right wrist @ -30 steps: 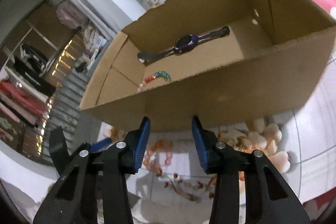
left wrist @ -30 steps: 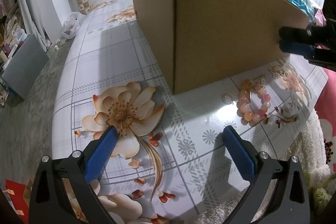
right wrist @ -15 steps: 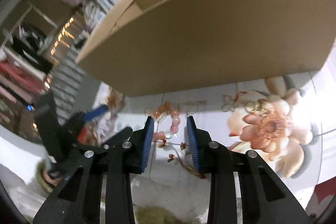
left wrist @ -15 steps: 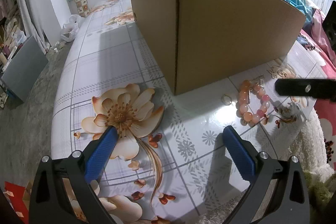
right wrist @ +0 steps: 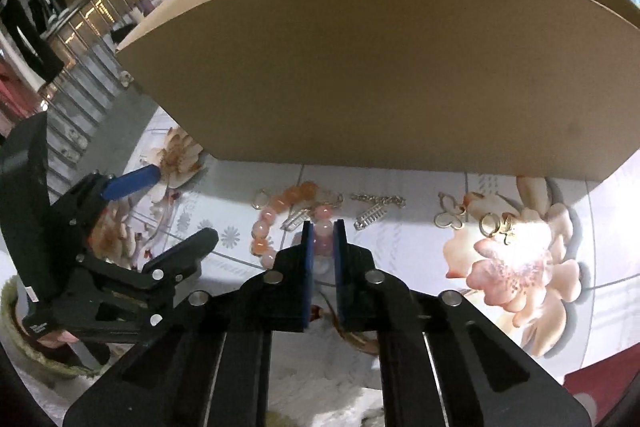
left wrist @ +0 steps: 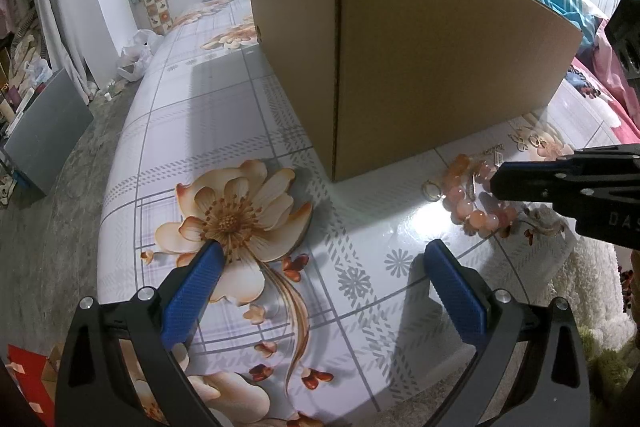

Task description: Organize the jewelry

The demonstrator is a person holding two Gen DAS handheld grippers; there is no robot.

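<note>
A pink and orange bead bracelet point(right wrist: 264, 227) point(left wrist: 472, 203) lies on the floral table in front of a tall cardboard box point(right wrist: 380, 67) point(left wrist: 440, 67). My right gripper point(right wrist: 323, 225) point(left wrist: 496, 179) points down at the bracelet's near side. Its jaws are closing, and a pink bead sits squeezed between the blue pads. My left gripper point(left wrist: 323, 247) point(right wrist: 168, 211) hangs open over the table to the left of the bracelet, holding nothing. The inside of the box is hidden.
Beside the bracelet lie a small ring point(right wrist: 260, 199), a silver chain with bar pieces point(right wrist: 376, 207), a white butterfly charm point(right wrist: 450, 217) and gold rings point(right wrist: 496, 225). The table edge point(left wrist: 560, 251) drops to a shaggy rug on the right.
My right gripper dropped from above the box rim to the table in front of it and narrowed its jaws onto the bracelet. The left gripper stayed put.
</note>
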